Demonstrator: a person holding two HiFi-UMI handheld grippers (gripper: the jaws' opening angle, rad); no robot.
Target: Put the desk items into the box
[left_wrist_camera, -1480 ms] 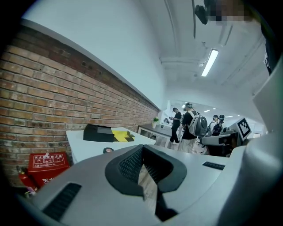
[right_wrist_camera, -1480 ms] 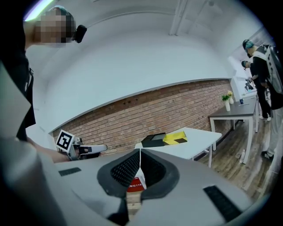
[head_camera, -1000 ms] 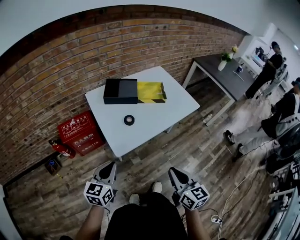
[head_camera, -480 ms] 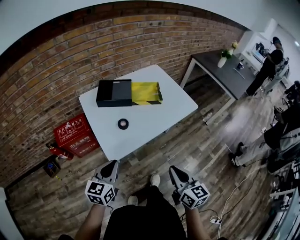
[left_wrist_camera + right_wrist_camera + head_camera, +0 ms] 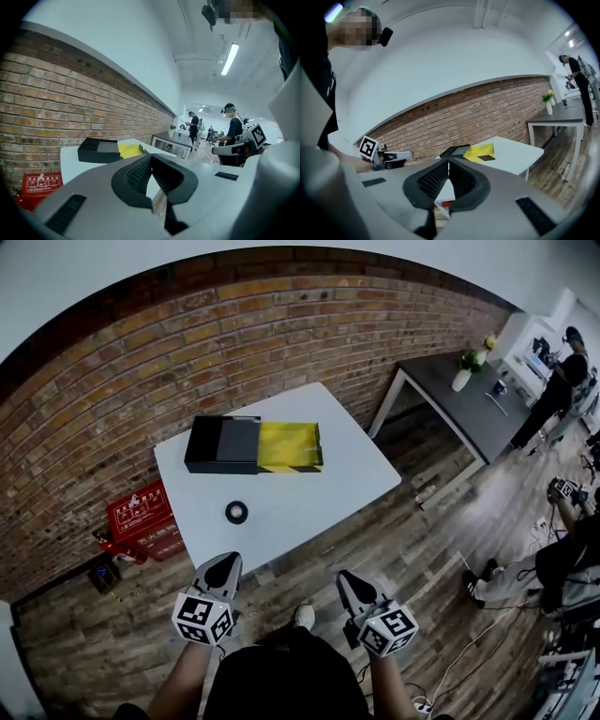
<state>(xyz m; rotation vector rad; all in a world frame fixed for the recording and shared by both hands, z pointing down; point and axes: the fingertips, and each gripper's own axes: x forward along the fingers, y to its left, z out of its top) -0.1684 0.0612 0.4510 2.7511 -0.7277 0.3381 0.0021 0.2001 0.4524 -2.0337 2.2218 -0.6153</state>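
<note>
The left gripper (image 5: 225, 565) and right gripper (image 5: 345, 579) are held closed, empty; a tape roll (image 5: 236, 512) is seen ahead of them.

A white table (image 5: 319, 484) bears a half-open black-and-yellow box (image 5: 255, 444) and a small black ring (image 5: 236, 512)

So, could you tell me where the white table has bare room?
On the white table, the patch right of the small black tape roll, between the black-and-yellow open box and the near edge, is bare. Behind the box it is tight.
</note>
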